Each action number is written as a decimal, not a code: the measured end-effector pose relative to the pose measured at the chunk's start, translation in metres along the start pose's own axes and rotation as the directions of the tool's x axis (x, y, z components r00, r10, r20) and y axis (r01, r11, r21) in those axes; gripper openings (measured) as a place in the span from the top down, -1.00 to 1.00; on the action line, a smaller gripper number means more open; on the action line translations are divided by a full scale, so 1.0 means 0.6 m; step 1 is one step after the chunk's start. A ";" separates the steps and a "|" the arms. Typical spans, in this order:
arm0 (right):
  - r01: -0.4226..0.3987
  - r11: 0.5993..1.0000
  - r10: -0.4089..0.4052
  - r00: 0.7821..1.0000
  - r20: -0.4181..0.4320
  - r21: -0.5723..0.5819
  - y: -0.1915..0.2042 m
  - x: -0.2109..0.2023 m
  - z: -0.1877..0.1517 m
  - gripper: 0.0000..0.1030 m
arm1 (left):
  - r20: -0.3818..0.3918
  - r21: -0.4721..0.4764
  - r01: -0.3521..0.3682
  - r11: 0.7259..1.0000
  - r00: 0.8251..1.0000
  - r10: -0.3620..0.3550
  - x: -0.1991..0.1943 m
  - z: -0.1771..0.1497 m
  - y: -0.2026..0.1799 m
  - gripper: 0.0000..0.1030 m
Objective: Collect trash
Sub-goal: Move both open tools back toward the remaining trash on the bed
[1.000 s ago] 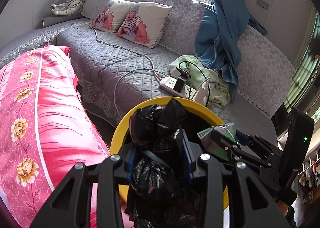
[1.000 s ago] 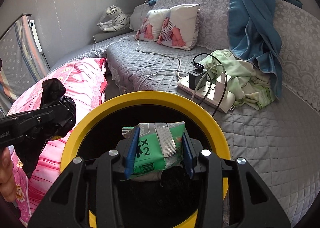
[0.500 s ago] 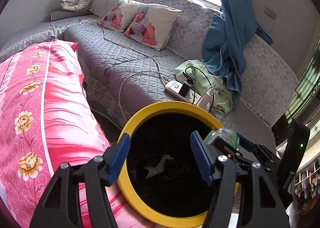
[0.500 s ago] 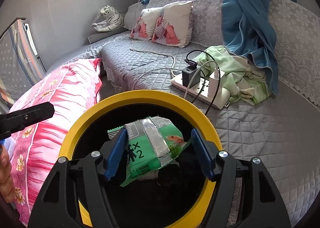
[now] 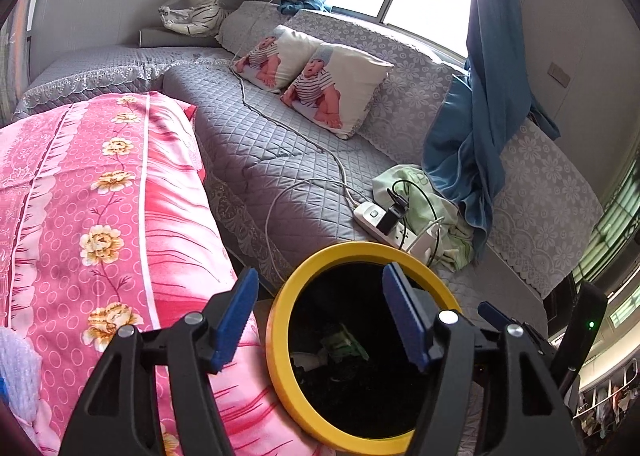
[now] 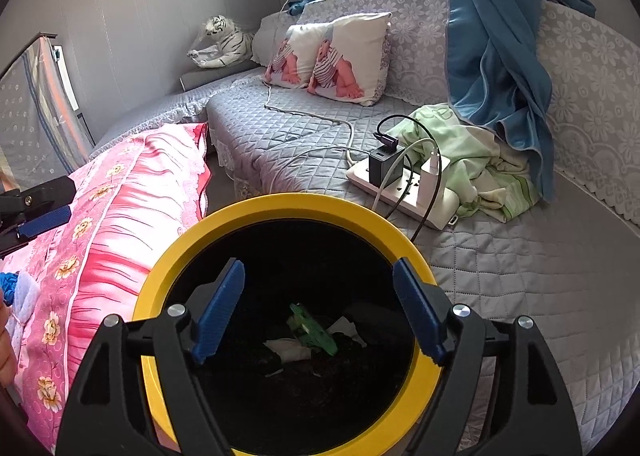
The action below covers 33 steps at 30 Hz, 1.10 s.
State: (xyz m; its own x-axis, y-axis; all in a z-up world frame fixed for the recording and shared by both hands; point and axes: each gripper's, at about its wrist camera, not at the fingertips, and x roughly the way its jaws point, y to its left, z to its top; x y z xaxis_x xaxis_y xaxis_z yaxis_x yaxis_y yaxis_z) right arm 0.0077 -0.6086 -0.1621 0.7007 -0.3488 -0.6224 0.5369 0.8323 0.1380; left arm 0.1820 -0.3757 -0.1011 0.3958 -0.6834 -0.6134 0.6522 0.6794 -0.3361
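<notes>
While both hand-held grippers (image 5: 320, 306) (image 6: 320, 302) gape empty, one bin (image 6: 280, 204) holds one green packet (image 6: 314, 332).

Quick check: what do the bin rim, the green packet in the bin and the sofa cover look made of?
Bin rim: smooth yellow plastic, probably; even colour, soft sheen. Green packet: thin printed plastic film, crumpled, lying among white scraps. Sofa cover: grey quilted fabric, matte, diamond stitching.

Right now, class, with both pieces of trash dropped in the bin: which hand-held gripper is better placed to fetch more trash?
Neither clearly. Both the left hand-held gripper and right hand-held gripper hang open and empty over the yellow-rimmed bin; no further trash shows.
</notes>
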 end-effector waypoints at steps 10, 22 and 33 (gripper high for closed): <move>-0.104 0.992 0.110 0.989 0.096 -0.068 0.063 -0.058 0.021 -0.42 | 0.151 0.000 -0.063 0.998 0.987 0.062 -0.138 0.030 0.041 -0.24; -0.253 0.934 0.295 0.944 0.147 -0.254 0.225 -0.111 0.037 -0.44 | 0.344 -0.067 -0.291 0.954 0.891 0.296 -0.363 0.024 0.214 -0.66; -0.388 0.813 0.455 0.889 0.057 -0.435 0.415 -0.123 0.014 -0.45 | 0.340 -0.231 -0.477 0.848 0.777 0.530 -0.530 -0.085 0.403 -0.78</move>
State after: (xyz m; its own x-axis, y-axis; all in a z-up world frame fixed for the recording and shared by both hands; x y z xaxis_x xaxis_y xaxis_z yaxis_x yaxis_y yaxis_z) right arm 0.0938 -0.3793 -0.0755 0.8936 0.0442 -0.4466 -0.0399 0.9990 0.0190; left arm 0.1811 0.0194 -0.0239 0.8730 -0.2618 -0.4115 0.2151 0.9639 -0.1569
